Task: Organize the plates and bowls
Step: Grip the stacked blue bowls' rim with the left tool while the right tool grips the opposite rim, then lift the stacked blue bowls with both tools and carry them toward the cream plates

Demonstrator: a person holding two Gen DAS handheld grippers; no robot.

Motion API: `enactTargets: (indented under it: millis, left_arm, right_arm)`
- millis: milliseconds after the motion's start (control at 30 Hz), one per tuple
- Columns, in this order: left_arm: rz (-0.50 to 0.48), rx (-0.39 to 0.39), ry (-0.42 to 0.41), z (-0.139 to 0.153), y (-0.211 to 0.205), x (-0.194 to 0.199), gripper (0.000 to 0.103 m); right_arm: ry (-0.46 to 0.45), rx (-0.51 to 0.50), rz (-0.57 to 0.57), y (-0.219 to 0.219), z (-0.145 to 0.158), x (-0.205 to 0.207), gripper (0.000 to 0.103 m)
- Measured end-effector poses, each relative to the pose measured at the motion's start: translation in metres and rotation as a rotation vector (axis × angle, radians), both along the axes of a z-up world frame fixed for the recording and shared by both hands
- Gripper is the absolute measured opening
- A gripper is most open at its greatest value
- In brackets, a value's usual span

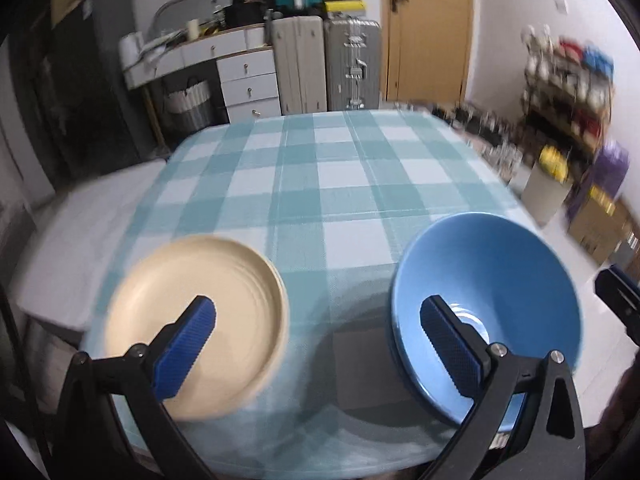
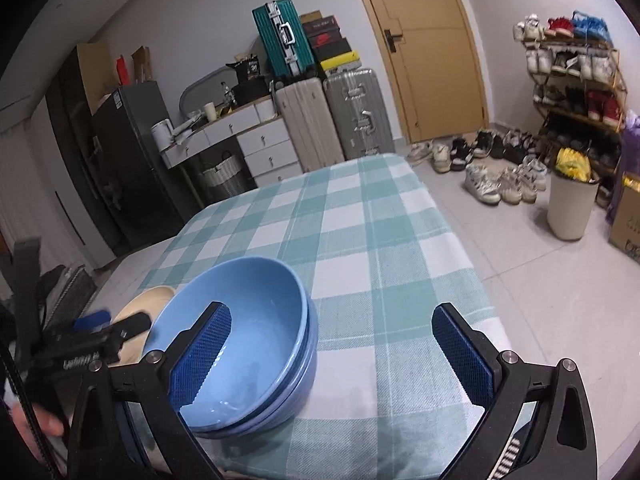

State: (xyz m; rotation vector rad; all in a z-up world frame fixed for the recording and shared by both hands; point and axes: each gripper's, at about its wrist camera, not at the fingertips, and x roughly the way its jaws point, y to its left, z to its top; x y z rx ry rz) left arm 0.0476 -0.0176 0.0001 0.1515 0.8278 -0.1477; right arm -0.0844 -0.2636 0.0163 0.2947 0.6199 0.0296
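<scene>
A cream plate (image 1: 200,320) lies near the table's front left. A stack of blue bowls (image 1: 492,292) stands to its right; it also shows in the right wrist view (image 2: 256,340). My left gripper (image 1: 318,344) is open and empty, held above the cloth between plate and bowls. My right gripper (image 2: 332,354) is open and empty, its left finger over the bowls' rim and its right finger over bare cloth. The left gripper (image 2: 96,332) shows at the left of the right wrist view, above the cream plate (image 2: 148,300).
The table carries a teal and white checked cloth (image 1: 320,184). Beyond it stand suitcases (image 1: 326,64), a white drawer unit (image 1: 248,80), a door (image 1: 426,28) and a shoe rack (image 2: 572,92). A white bin (image 2: 568,208) stands on the floor to the right.
</scene>
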Motion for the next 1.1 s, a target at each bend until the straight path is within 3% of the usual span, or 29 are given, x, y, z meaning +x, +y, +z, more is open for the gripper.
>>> enactTargets:
  millis: [100, 233, 400, 467, 567, 600, 667, 700, 867, 1033, 1100]
  left_arm:
    - [-0.071, 0.061, 0.073, 0.006, -0.016, 0.017, 0.103]
    - [-0.163, 0.05, 0.261, 0.0, -0.032, 0.039, 0.103]
    - [-0.112, -0.097, 0.494, -0.022, -0.023, 0.069, 0.1]
    - [-0.119, -0.107, 0.551, -0.033, -0.025, 0.073, 0.093]
    - [-0.156, -0.051, 0.562, -0.04, -0.032, 0.074, 0.081]
    - [-0.164, -0.05, 0.57, -0.043, -0.033, 0.074, 0.069]
    - [-0.172, -0.078, 0.611, -0.048, -0.032, 0.076, 0.06]
    - [-0.18, -0.088, 0.622, -0.049, -0.032, 0.076, 0.051]
    - [-0.226, -0.025, 0.617, -0.053, -0.039, 0.074, 0.04]
    - [-0.264, -0.034, 0.641, -0.055, -0.046, 0.068, 0.015]
    - [-0.273, -0.016, 0.636, -0.054, -0.049, 0.065, 0.015]
  right_arm:
    - [0.019, 0.005, 0.003, -0.001, -0.002, 0.001, 0.102]
    - [0.02, 0.036, 0.011, -0.005, -0.003, -0.001, 0.102]
    - [0.02, 0.035, 0.017, -0.007, -0.003, -0.003, 0.102]
    - [0.026, 0.044, 0.014, -0.01, -0.004, -0.003, 0.102]
    - [0.036, 0.082, 0.015, -0.014, -0.006, -0.003, 0.102]
    - [0.037, 0.102, 0.031, -0.014, -0.006, -0.002, 0.102]
    - [0.024, 0.152, 0.068, -0.014, -0.005, -0.002, 0.102]
    - [0.022, 0.156, 0.07, -0.014, -0.004, -0.002, 0.102]
    - [0.094, 0.112, 0.032, -0.009, -0.007, 0.007, 0.102]
    - [0.162, 0.065, 0.08, 0.001, 0.003, 0.022, 0.102]
    - [0.199, 0.048, 0.082, 0.004, 0.009, 0.028, 0.102]
